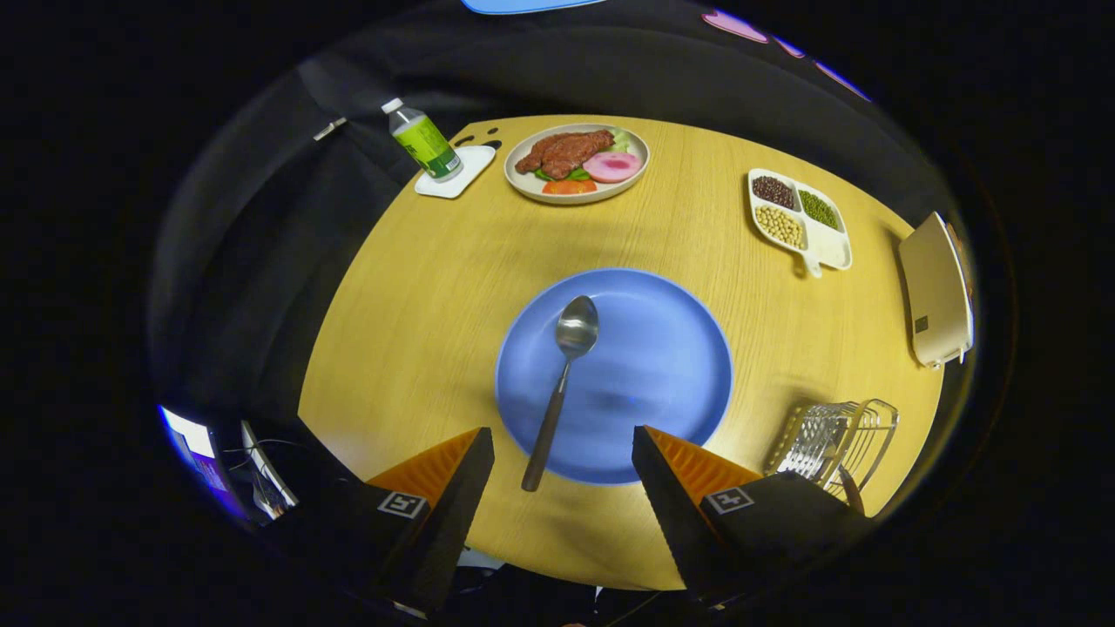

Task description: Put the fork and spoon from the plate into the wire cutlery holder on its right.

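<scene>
gripper view: the gripper [562, 435] hangs spread and empty above a round wooden table [418, 287] ringed by black cloth. the spoon [562, 383] lies on the blue plate [662, 366], its handle between the 2 fingers. the wire cutlery holder [836, 444] stands right, a handle inside.

Wire cutlery holder [832, 448] partly masked by the right finger of the claw [562, 444]; a dark handle stands in it, utensil type too small to tell. Near rim of the counter [418, 331] hidden behind the spread fingers.
</scene>
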